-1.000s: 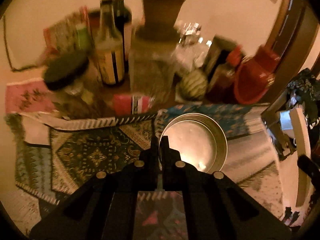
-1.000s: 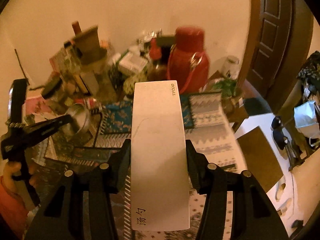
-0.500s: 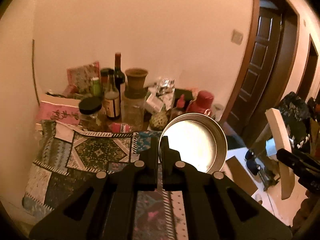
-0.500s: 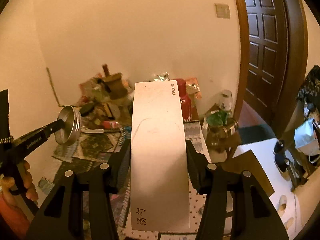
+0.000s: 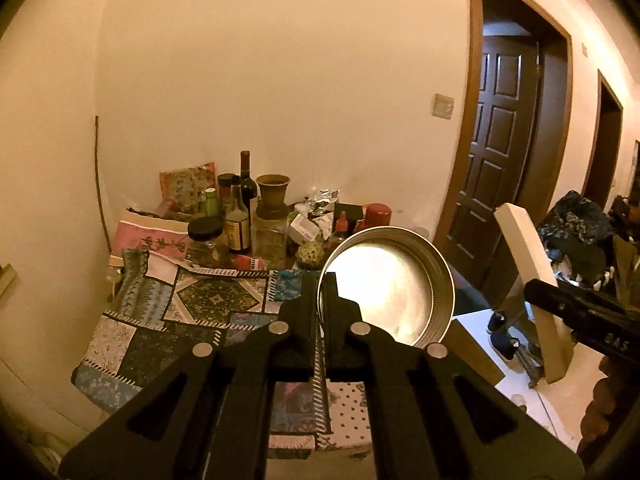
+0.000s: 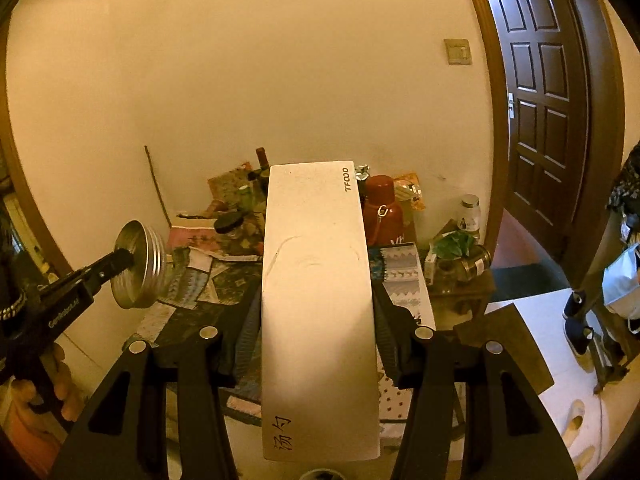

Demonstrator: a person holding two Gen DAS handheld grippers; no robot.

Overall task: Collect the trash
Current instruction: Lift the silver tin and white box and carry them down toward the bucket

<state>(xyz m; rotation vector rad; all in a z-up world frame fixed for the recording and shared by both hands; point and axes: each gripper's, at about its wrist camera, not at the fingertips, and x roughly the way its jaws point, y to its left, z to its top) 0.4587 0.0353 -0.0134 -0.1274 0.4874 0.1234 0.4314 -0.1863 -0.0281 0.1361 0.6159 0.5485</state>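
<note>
My left gripper is shut on the rim of a round silver metal tin lid, held in the air in front of the table; the lid also shows in the right wrist view. My right gripper is shut on a long white flat box printed with TFOOD and black characters, held upright in the air. The box also shows at the right of the left wrist view.
A table with a patchwork cloth stands against the wall, its back crowded with bottles, jars and a red flask. A small side table with jars stands right of it. A dark door is at the right.
Both grippers have pulled back and up from the table with the lid and the box still held. The table now looks smaller and farther away.
</note>
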